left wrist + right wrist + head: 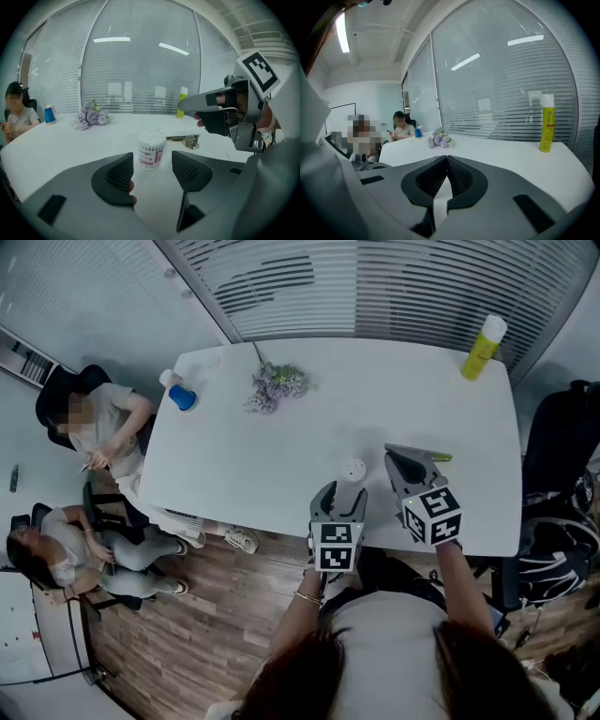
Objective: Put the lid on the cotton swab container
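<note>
The cotton swab container [151, 149] is a small round clear tub with a pink label. It stands upright on the white table [281, 465], near the front edge, and shows from above as container [353, 470]. White swab tips show at its top; whether a clear lid covers them I cannot tell. My left gripper [152, 171] is open, with the tub just beyond its fingertips and touching neither. From overhead the left gripper [342, 491] sits right behind the tub. My right gripper [446, 161] is shut, jaws touching, nothing visible between them. The right gripper [398, 457] hovers to the tub's right.
A small metal object [186, 139] lies on the table right of the tub, under the right gripper. A yellow bottle [482, 347] stands at the far right corner, a blue cup [181, 395] at the far left, and purple flowers [275, 385] between them. Two seated people [98, 423] are at the left.
</note>
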{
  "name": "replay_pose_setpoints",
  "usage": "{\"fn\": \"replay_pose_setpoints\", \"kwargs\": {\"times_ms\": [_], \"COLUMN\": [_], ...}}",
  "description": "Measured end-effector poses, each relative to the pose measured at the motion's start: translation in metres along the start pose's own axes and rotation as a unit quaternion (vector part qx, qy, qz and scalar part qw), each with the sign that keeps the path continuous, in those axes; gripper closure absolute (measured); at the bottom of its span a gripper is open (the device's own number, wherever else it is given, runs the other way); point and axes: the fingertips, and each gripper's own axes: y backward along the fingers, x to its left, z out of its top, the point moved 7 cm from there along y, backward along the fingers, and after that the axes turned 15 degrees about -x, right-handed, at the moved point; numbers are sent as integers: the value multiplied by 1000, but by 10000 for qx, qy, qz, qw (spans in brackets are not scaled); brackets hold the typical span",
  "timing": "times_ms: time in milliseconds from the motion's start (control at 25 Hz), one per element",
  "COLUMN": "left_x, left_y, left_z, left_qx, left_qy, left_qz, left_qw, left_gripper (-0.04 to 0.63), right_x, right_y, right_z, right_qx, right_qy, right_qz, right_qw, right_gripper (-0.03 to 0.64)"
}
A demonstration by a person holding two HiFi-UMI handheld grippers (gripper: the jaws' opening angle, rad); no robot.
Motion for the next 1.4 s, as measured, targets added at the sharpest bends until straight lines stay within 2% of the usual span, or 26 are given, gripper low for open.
{"fn": "replay_pose_setpoints", "kwargs": {"times_ms": [400, 840, 1080, 1400], "left_x": [3, 5, 3, 3], "left_y": [-27, -46, -49, -48], "left_z": [-21, -21, -23, -24], "left_qx": [172, 197, 239, 202], "left_qy": [50, -83, -270, -343], "left_qz": [85, 26, 0, 9], "left_qw": [9998, 9998, 9993, 9992], "left_gripper": [311, 309, 324, 327], "right_x": [-16, -23, -28, -30], "right_y": [-30, -56, -65, -75], "right_z": [-38, -66, -71, -67], "right_qx": [581, 1171, 1224, 1065], "right_qy": [-197, -446, -606, -879], "right_qz": [49, 211, 284, 374], "right_qw": [9981, 9919, 9902, 9897], "right_gripper": [589, 589, 589, 589]}}
